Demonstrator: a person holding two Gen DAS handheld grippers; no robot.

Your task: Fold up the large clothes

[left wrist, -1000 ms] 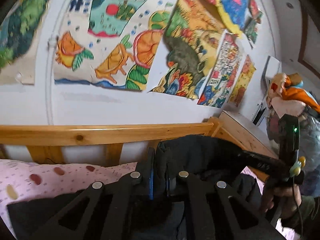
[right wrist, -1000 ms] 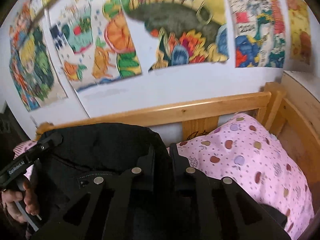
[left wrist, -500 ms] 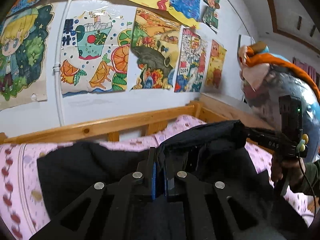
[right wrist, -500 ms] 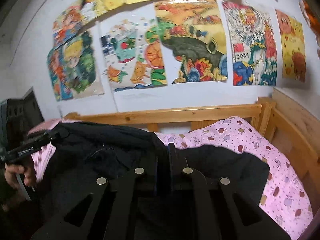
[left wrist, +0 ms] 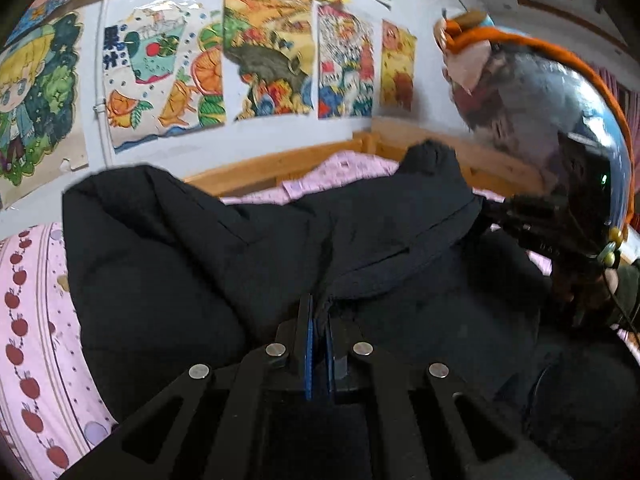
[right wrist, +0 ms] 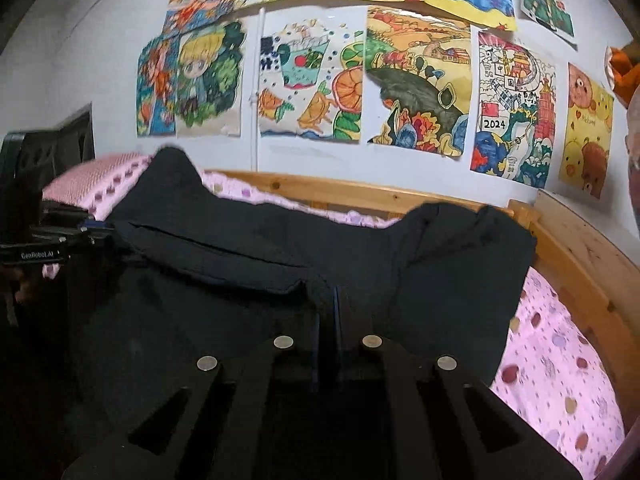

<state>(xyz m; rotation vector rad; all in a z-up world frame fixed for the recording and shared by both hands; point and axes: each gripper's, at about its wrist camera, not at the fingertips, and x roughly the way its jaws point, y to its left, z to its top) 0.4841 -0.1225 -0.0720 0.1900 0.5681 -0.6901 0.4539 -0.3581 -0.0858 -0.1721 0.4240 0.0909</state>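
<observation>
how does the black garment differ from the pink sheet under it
The garment is plain black; the sheet is pink with fruit prints. The garment is bunched and partly lifted, pinched by both hand-held grippers; the sheet lies spread on the bed. Both are soft fabric.

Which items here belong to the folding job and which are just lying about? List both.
Job:
black garment
left hand-held gripper, shut on it
right hand-held gripper, shut on it

Lying about:
pink bedsheet
wall drawings
wooden bed frame
</observation>
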